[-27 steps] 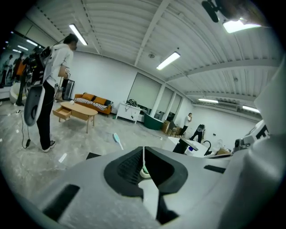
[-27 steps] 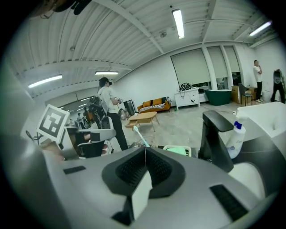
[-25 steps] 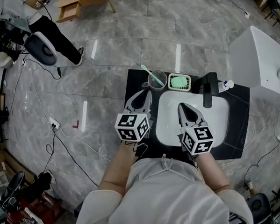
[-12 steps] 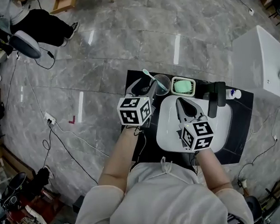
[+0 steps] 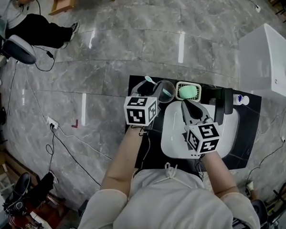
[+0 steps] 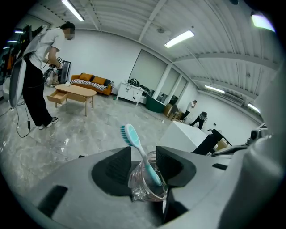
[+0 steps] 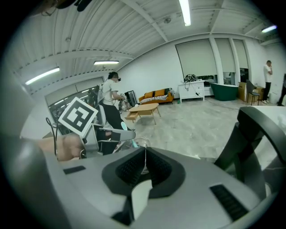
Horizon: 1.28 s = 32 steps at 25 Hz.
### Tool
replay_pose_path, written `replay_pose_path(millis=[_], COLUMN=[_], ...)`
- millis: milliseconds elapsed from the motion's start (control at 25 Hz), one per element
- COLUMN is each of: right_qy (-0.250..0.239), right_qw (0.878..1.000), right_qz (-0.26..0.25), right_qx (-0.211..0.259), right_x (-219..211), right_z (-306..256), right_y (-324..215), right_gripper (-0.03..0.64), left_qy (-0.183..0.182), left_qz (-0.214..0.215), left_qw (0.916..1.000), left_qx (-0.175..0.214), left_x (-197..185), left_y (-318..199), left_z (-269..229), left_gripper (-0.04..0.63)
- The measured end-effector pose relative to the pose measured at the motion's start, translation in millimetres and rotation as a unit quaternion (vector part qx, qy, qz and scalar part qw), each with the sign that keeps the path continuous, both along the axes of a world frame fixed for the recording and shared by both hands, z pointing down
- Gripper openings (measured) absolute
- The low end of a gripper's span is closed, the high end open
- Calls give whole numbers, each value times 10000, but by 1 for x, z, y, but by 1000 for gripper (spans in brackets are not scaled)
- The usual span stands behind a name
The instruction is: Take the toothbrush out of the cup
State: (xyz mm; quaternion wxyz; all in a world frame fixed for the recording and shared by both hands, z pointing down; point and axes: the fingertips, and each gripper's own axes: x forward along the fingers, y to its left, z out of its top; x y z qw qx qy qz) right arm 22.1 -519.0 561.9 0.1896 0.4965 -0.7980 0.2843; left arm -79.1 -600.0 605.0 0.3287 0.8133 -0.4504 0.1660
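Neighbouring cup (image 5: 164, 90): soap dish (image 5: 188, 90), black faucet (image 5: 224, 103)

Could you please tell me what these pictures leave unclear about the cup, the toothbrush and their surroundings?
1. Left gripper: jaws have just been opening, the clear glass cup between them; whether a pad touches it cannot be told.
2. Cup: in the left gripper view, that gripper's body hides what it stands on.
3. Teal toothbrush: its lower end is distorted by the glass.
4. Small white bottle: head view, label too small.
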Motion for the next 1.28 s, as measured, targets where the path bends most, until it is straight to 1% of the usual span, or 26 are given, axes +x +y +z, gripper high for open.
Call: replay_pose_path(millis=[120, 200, 400, 560, 680, 800, 920, 1120, 1280], right_qy=[21, 17, 0, -46, -124, -232, -228, -247, -251], right_qw=[10000, 9999, 9999, 9998, 9998, 9996, 9995, 9992, 9986], right_qz=[63, 117, 149, 206, 174, 171, 155, 51, -34], right_qx=[-56, -74, -77, -14, -3, 2, 122, 298, 461], right_x=[4, 6, 9, 13, 15, 19, 24, 27, 29], right_z=[5, 7, 8, 0, -7, -14, -26, -44, -59], right_y=[0, 0, 4, 11, 20, 28, 35, 50, 63], right_gripper=[28, 28, 28, 28, 28, 28, 28, 28, 28], left_qy=[-38, 11, 244, 288, 214, 240, 221, 342, 312], left_qz=[-75, -89, -224, -336, -367, -404, -422, -533, -532], left_qw=[10000, 9999, 9994, 9985, 9978, 9964, 9944, 9880, 9822], left_qx=[29, 62, 134, 313, 513, 701, 946, 1411, 1774], left_x=[-2, -2, -2, -2, 0, 5, 8, 8, 8], left_y=[-3, -3, -3, 0, 5, 10, 17, 38, 59], left_z=[2, 1, -7, -23, -38, -56, -80, -129, -162], left_gripper=[99, 77, 53, 37, 37, 37, 37, 37, 37])
